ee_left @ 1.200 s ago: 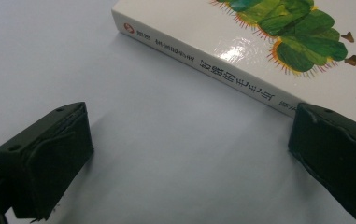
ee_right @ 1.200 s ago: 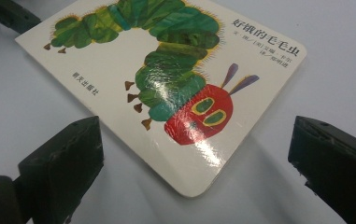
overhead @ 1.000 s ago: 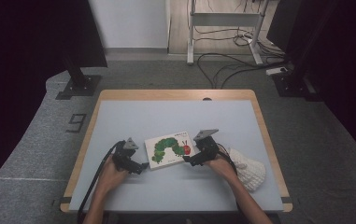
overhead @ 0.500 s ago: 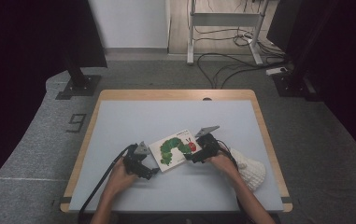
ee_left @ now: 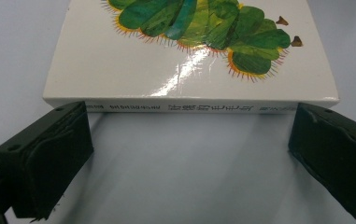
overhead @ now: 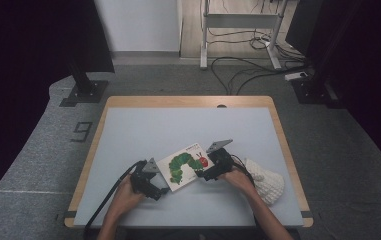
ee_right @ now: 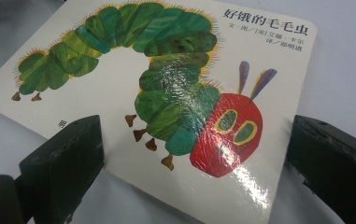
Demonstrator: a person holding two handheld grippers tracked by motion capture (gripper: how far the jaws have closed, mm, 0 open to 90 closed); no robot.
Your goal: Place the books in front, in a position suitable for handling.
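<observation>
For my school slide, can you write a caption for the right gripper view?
Open right hand-held gripper over the corner of a caterpillar picture book on the table.

Lab: rig stands (overhead: 85,75), floor cables (overhead: 243,62)

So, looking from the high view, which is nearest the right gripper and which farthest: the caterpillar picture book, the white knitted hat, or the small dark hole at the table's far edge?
From the right gripper:
1. Caterpillar picture book, at its jaws, just left.
2. White knitted hat, to its right.
3. Small dark hole, at the far edge.

high view looks down; both gripper views closely share the book (overhead: 185,165).
</observation>
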